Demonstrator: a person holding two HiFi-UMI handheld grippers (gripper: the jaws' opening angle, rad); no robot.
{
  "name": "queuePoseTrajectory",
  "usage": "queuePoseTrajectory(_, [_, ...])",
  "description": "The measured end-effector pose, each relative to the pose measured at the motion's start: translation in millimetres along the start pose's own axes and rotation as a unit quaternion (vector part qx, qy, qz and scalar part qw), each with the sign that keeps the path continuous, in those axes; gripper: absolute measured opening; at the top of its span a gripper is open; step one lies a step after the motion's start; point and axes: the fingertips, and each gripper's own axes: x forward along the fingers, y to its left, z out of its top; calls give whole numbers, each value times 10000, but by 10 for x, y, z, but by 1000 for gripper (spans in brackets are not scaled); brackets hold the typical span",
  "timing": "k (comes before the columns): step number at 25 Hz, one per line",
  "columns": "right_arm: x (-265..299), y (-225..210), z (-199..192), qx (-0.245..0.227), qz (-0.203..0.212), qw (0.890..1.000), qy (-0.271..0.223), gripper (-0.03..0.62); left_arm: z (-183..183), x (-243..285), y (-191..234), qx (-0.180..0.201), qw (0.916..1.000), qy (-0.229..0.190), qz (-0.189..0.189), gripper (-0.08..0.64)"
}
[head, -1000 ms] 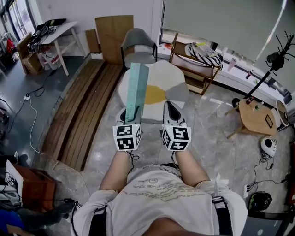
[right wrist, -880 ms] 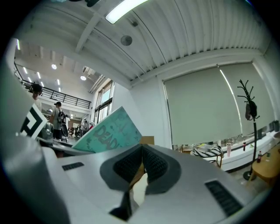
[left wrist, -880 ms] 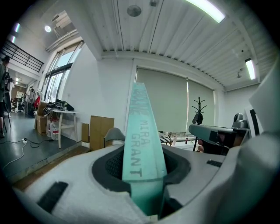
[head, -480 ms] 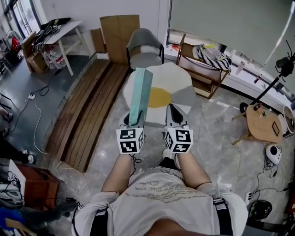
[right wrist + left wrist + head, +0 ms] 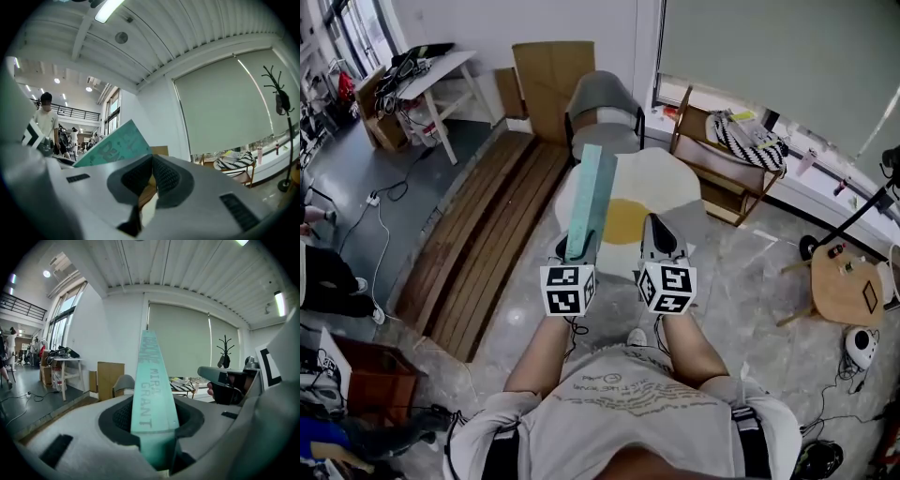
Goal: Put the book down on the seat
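A thin teal hardcover book (image 5: 590,197) stood on edge in the left gripper (image 5: 578,246), spine uppermost and dark capital lettering running along it, its length pointing away toward 12 o'clock in the head view. The left fingers were clamped on the book's near lower end, one dark ribbed pad on each cover. It was held up in the air, apart from the seat and from everything on the floor. The right gripper (image 5: 655,225) hung just beside it at 3 o'clock, its fingers drawn together with nothing between them. At 12 o'clock, well beyond the book's far tip, stood a grey padded tub chair with a dark frame (image 5: 602,105), its seat facing the person. On the floor between the grippers and that chair lay a round white rug with a yellow centre and a grey patch (image 5: 652,187). A band of brown wooden floor slats (image 5: 478,234) ran along at 9 to 10 o'clock. A flat brown cardboard sheet (image 5: 551,80) leaned against the wall at 11 o'clock. A low wooden rack carrying a black-and-white striped cushion (image 5: 724,159) stood at 2 o'clock, and a small round wooden side table (image 5: 848,286) at 3 o'clock.
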Motion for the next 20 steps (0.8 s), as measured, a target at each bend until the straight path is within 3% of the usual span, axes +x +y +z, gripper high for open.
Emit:
queuePoseTrajectory(12, [679, -808, 23, 117, 251, 9995, 118, 28, 221, 913, -243, -34, 9997, 104, 238, 161])
queuePoseTrajectory(20, [974, -1073, -42, 188, 375, 9989, 213, 28, 218, 1246, -272, -99, 9990, 225, 369, 161])
